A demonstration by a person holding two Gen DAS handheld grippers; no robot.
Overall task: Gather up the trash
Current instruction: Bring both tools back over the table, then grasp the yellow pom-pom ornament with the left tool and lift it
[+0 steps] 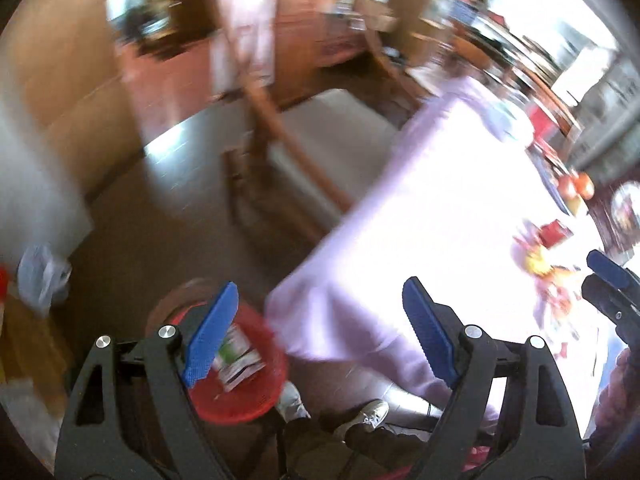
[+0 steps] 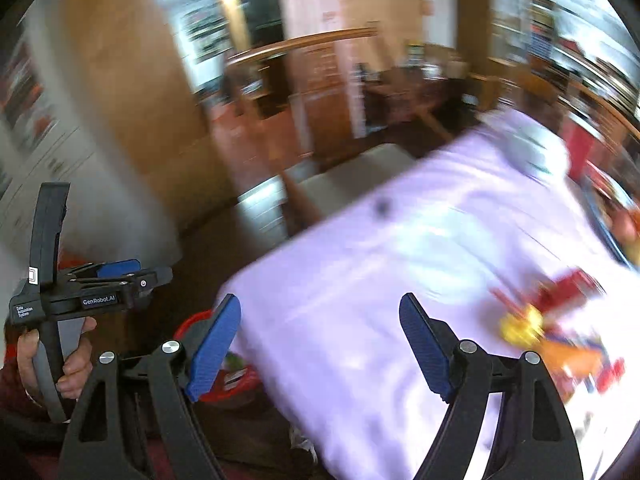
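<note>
The near stretch of the table (image 2: 360, 280), under its pale cloth, lies bare and open to approach. Wrappers (image 2: 560, 328) crowd its right side, with fruit (image 1: 576, 188) further along that edge. A chair (image 1: 296, 152) stands against the far left edge. On the floor just beside the near corner sits a red bin (image 1: 248, 376); shoes (image 1: 368, 412) stand next to it.

Looks like a home dining rm. A table w/ pale lilac cloth (image 2: 400, 264), a wooden chair (image 1: 280, 136) w/ light seat pad pulled up beside it, wood cabinets (image 2: 320, 92) at the back, fruit (image 1: 576, 188) at the table's far edge, red waste basket (image 1: 248, 380) on dark floor.
</note>
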